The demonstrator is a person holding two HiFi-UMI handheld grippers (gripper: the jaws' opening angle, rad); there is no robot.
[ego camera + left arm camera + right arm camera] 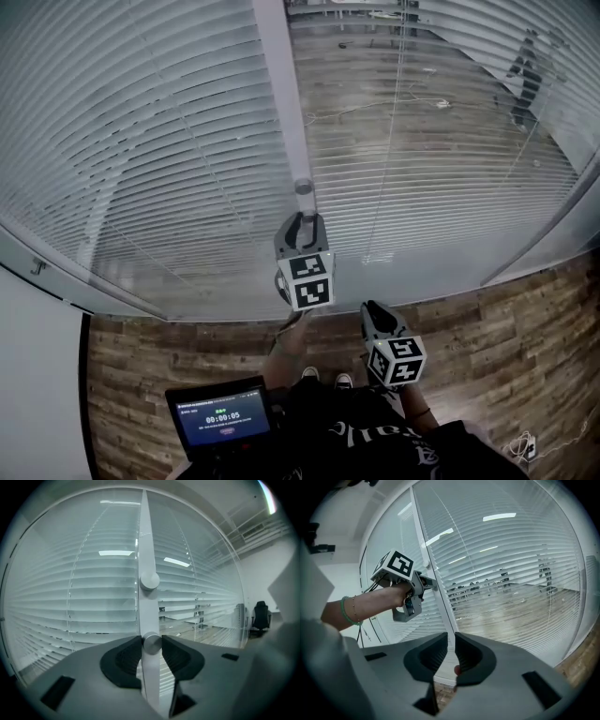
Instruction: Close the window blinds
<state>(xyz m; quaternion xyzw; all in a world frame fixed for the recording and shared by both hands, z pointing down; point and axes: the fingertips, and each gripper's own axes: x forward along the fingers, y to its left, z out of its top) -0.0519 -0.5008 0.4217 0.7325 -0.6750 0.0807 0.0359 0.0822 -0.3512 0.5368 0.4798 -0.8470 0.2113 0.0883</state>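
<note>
Left gripper [302, 217]: jaws pressed on round knob [152, 642] (set on white mullion [146, 541]).
Right gripper [451, 651]: jaws slightly parted, empty.
Blinds [169, 141]: lowered.

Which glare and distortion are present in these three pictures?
Head view: blind slats bow from the wide lens. Left gripper view: ceiling-light glare, knob sharp, dark round edge. Right gripper view: similar glare, curved mullion.
</note>
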